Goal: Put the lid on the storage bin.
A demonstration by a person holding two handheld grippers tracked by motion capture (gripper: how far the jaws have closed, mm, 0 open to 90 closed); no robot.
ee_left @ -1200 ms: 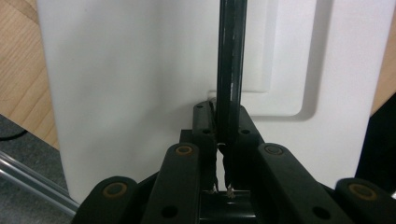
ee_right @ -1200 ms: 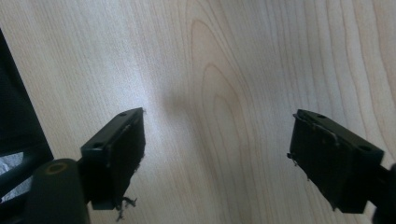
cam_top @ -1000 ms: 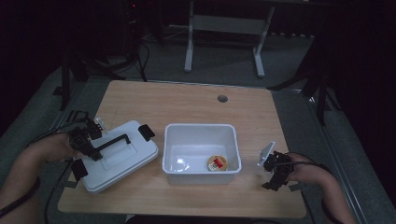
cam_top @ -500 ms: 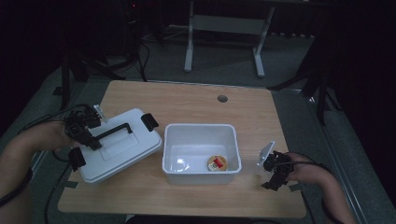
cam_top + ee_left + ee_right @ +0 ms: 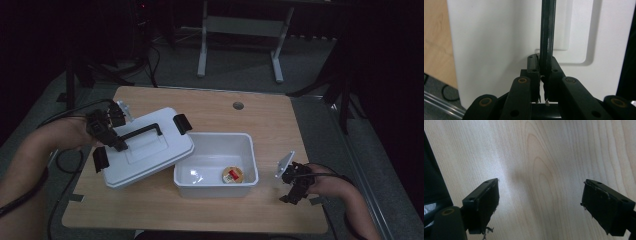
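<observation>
A white lid (image 5: 150, 150) with a black carry handle (image 5: 142, 132) and black end clips hangs tilted above the table's left part, its right edge near the open white tub (image 5: 216, 158). My left gripper (image 5: 116, 142) is shut on the handle's left end; in the left gripper view the thin black handle (image 5: 547, 37) runs up from between the closed jaws over the lid (image 5: 499, 45). A small round item with a red and white label (image 5: 232, 174) lies in the tub. My right gripper (image 5: 291, 189) stands open over bare wood (image 5: 541, 170) at the front right.
The wooden table (image 5: 210, 110) has a round cable hole (image 5: 238, 105) at its back edge. Cables trail off the left side onto the grey floor. A metal stand (image 5: 240, 30) rises behind the table.
My left gripper has lifted the lid off the table and carried it up and to the right, toward the tub. The right gripper has stayed where it was.
</observation>
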